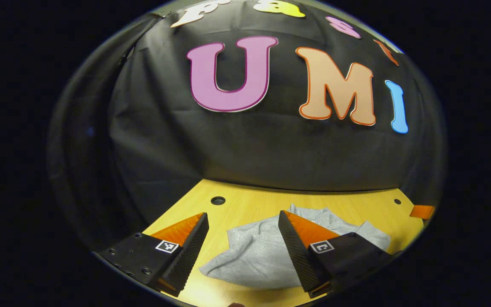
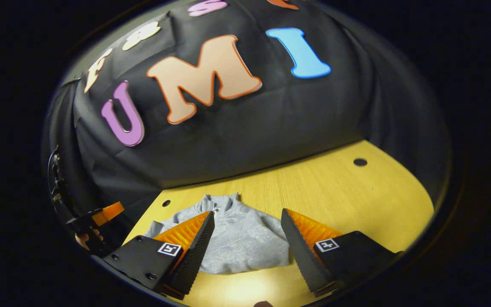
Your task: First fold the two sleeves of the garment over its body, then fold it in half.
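Folding looks finished: the grey sweatshirt [image 2: 241, 243] lies compact on the wooden table [image 2: 348, 200], sleeves tucked in. Left gripper [image 1: 242, 238] and right gripper [image 2: 247, 236] hover above, jaws apart, holding nothing.

1. The table [image 2: 356, 196] lies bare to the right of the grey garment [image 2: 241, 238], open to the far wall.
2. In the left gripper view, bare table lies left of the garment [image 1: 254, 256].
3. The black cloth wall [image 1: 249, 149] closes the far edge.

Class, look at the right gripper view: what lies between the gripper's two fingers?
In the right gripper view, the grey garment lies on the wooden table between the open fingers of the right gripper.
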`<state>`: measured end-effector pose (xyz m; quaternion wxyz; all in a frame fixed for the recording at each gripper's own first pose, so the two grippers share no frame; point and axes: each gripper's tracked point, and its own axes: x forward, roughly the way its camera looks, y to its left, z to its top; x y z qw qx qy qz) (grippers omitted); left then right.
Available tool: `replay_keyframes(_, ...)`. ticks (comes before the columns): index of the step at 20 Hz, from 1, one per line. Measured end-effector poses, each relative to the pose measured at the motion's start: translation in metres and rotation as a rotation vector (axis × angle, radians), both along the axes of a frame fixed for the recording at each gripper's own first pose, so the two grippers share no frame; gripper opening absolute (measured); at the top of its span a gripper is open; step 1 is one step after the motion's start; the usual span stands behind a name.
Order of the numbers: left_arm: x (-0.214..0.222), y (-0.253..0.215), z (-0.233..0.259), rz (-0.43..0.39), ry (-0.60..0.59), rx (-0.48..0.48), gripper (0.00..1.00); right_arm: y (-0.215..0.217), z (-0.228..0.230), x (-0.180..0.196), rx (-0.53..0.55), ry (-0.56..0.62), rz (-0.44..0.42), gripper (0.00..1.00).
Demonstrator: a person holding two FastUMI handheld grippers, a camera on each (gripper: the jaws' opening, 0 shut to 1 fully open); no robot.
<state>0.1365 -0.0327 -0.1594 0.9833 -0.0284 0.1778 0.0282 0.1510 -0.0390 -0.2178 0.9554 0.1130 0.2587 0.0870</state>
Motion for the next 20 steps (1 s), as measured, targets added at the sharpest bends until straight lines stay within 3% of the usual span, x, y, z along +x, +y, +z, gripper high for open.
replay_keyframes(5, -0.048, -0.004, 0.016, -0.022, -0.035, 0.044, 0.95, -0.005, 0.041, -0.036, -0.105, -0.144, 0.029, 0.98)
replay_keyframes(12, -0.087, 0.018, 0.035, -0.074, -0.088, 0.044, 0.95, 0.003, 0.072, -0.084, -0.191, -0.261, -0.054, 0.98)
replay_keyframes(20, -0.109, 0.039, 0.040, -0.115, -0.104, 0.052, 0.95, 0.036, 0.081, -0.113, -0.198, -0.287, -0.068, 0.98)
